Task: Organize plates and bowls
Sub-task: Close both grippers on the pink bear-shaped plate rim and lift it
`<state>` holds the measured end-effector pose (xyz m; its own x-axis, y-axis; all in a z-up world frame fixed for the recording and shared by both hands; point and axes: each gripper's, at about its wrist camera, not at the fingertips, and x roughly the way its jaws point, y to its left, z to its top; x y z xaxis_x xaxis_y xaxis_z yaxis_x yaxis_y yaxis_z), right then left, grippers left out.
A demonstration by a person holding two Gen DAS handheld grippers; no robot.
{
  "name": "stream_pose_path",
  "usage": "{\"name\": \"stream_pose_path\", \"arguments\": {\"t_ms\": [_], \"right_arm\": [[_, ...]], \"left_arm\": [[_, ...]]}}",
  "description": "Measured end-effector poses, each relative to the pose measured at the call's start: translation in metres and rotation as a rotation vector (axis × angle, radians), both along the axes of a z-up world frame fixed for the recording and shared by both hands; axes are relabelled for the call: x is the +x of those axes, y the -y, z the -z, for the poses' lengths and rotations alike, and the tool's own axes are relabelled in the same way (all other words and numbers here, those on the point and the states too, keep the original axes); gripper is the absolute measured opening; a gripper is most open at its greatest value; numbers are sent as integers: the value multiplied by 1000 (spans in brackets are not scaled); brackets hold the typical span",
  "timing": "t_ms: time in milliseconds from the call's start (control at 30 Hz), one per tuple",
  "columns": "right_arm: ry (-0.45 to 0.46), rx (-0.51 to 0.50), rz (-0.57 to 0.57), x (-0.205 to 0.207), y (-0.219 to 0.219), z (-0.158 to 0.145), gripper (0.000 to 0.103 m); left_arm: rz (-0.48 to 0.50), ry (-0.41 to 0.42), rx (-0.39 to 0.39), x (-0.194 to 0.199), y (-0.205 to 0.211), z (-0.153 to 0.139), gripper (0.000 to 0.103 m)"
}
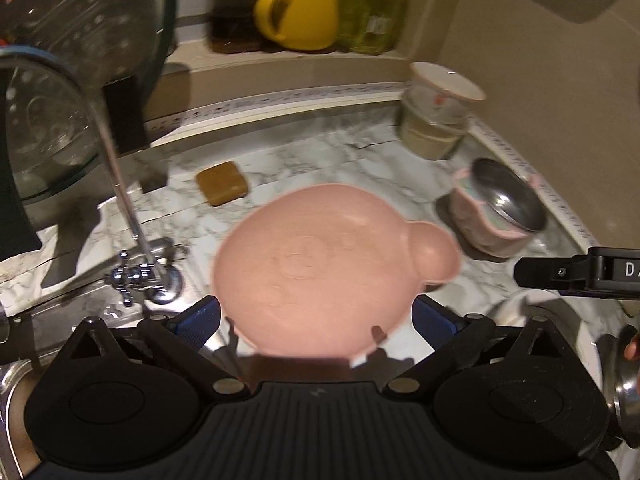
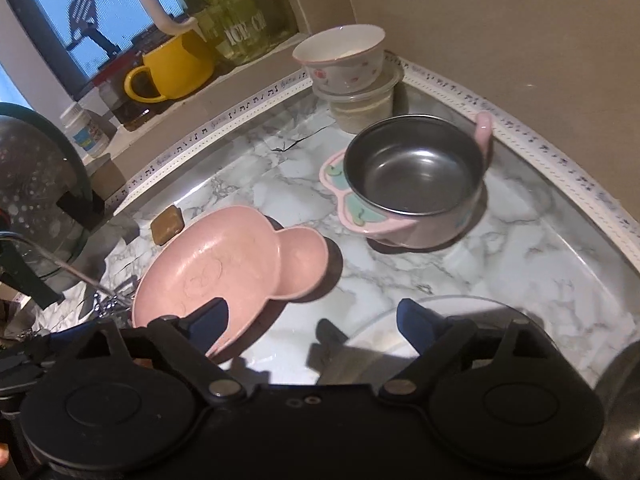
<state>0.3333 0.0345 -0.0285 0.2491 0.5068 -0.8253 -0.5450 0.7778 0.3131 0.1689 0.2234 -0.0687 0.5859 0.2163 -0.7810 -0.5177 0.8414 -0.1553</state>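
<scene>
A pink bear-shaped plate (image 1: pixel 320 268) lies on the marble counter (image 1: pixel 360 160), just ahead of my left gripper (image 1: pixel 316 320), whose jaws are wide open on either side of its near edge. The same plate (image 2: pixel 224 268) shows at the left of the right wrist view. My right gripper (image 2: pixel 312 320) is open and empty above a clear glass plate (image 2: pixel 440 312). A steel bowl in a pink holder (image 2: pixel 416 180) stands further back. A white floral bowl (image 2: pixel 340 60) is stacked on glass containers (image 2: pixel 360 108) in the corner.
A chrome tap (image 1: pixel 120 200) and sink edge are at the left, with a colander (image 1: pixel 80 20) above. A brown sponge (image 1: pixel 222 188) lies on the counter. A yellow mug (image 1: pixel 300 16) and jars stand on the sill. The wall bounds the right side.
</scene>
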Motion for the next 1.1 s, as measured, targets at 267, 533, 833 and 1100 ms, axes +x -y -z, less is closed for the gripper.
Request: {"name": "stream_pose_path", "arguments": {"t_ms": [267,533,833,1100], "right_arm": [[-57,-35,2,19,-24,31,82],[-101,-69,20,33,-37,56,64],[-115,-75,23,40,-45,67,41],[-128,-62,18,42,-50,70,22]], "left_arm": [[-63,-55,25,5,-28,22,102],[-108,-77,-9,16,-43,41,102],[-121,-101,-65,21,-54,56,69],[-135,-110,-116,21,-58,63,45]]}}
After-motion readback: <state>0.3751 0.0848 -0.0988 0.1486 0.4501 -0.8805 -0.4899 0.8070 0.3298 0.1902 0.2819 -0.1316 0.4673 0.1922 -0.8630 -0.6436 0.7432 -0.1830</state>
